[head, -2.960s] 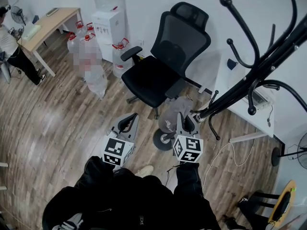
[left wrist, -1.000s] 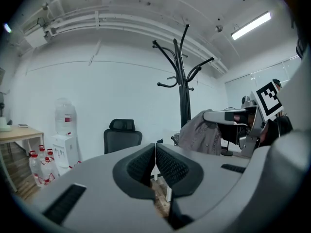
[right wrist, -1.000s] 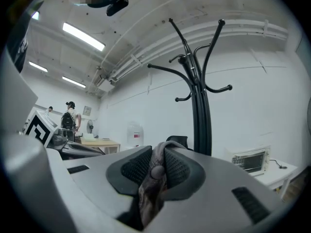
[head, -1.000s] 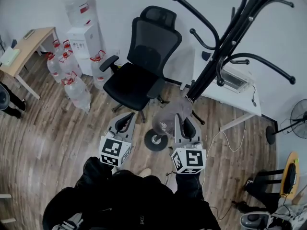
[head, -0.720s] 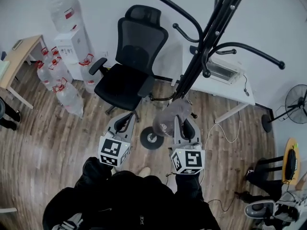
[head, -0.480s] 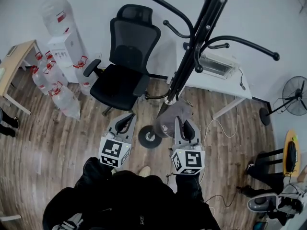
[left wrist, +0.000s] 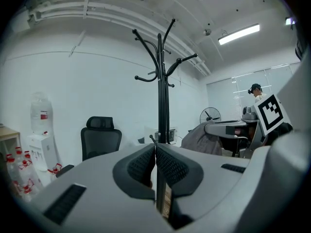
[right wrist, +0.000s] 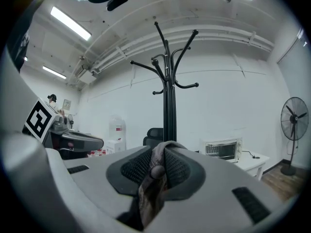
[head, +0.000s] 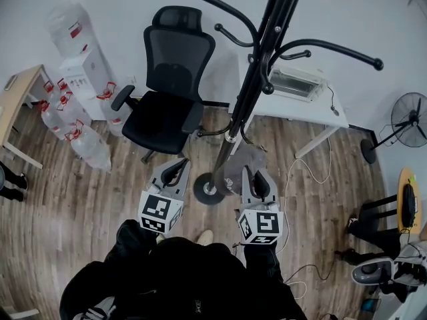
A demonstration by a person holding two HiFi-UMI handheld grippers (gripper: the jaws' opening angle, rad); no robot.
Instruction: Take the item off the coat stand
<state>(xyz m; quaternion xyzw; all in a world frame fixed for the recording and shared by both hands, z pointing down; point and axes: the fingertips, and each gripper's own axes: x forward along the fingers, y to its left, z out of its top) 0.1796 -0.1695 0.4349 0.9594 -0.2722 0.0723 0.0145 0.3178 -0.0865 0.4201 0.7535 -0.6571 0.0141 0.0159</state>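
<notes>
Head view
- coat stand (head: 250, 79): black, runs from the top centre down to a round base at mid-frame
- grey cap (head: 239, 169): off the hooks, just right of the lower pole, centre of frame
- right gripper (head: 253, 181): jaws clamped on the cap's near edge
- left gripper (head: 177, 171): lower centre-left, apart from the cap
- office chair (head: 167, 99): upper left of the stand

Left gripper view
- left gripper (left wrist: 155, 160): jaws together, nothing between them
- coat stand (left wrist: 162, 96): upright, centre
- grey cap (left wrist: 201, 139): right of centre

Right gripper view
- right gripper (right wrist: 156, 168): jaws pinched on a fold of grey cap (right wrist: 151, 191) cloth
- coat stand (right wrist: 168, 96): upright behind, centre
</notes>
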